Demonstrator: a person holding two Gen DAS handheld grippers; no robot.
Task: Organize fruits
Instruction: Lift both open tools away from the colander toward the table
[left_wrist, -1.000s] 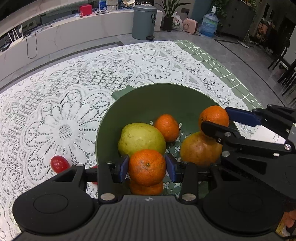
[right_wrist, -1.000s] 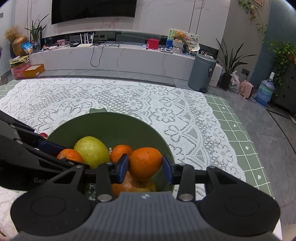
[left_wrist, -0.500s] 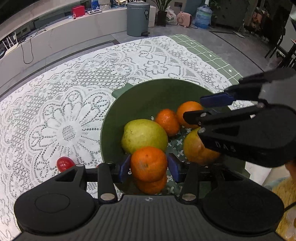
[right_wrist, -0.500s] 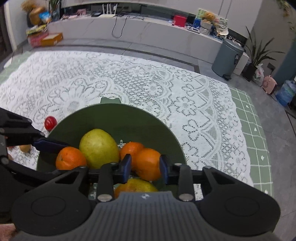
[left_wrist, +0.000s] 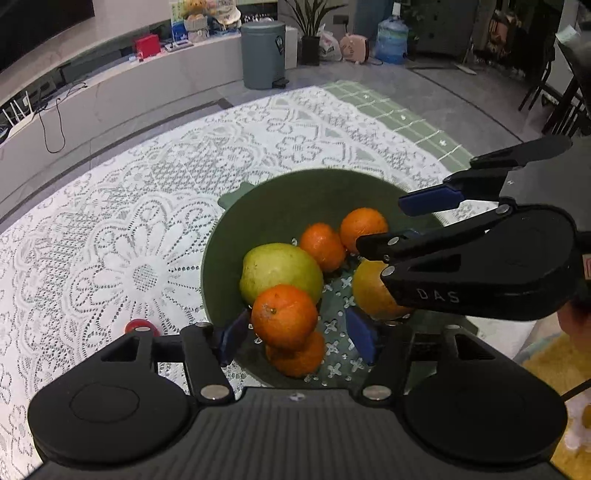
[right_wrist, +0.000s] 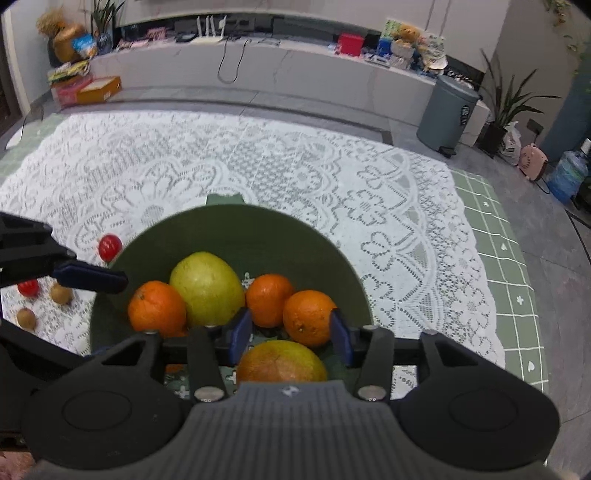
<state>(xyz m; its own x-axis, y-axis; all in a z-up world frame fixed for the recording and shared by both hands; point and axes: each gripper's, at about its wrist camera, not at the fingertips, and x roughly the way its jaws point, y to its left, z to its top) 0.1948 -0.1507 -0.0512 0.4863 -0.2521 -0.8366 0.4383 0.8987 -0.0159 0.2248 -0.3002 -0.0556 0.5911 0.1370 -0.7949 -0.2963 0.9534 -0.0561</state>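
While both grippers tilt steeply down over the green bowl (left_wrist: 280, 206), which sits low and centre in each view, their jaws are opening. The left gripper (left_wrist: 295, 334) stands wide at the bottom of its frame, its blue pads clear of the orange (left_wrist: 284, 315) between them; that orange rests on another orange (left_wrist: 299, 356). The right gripper (right_wrist: 291, 334) is less spread around a second orange (right_wrist: 309, 316); its right pad looks close to the peel, though contact cannot be confirmed. A pale green fruit (right_wrist: 206, 293), further oranges and a yellow-orange fruit (right_wrist: 281, 360) also lie in the bowl. Only the right view shows two small brown fruits (right_wrist: 61, 292) and a second red fruit (right_wrist: 28, 287) on the lace cloth (right_wrist: 295, 177) at left; the left view shows one red fruit (left_wrist: 138, 326), half hidden.
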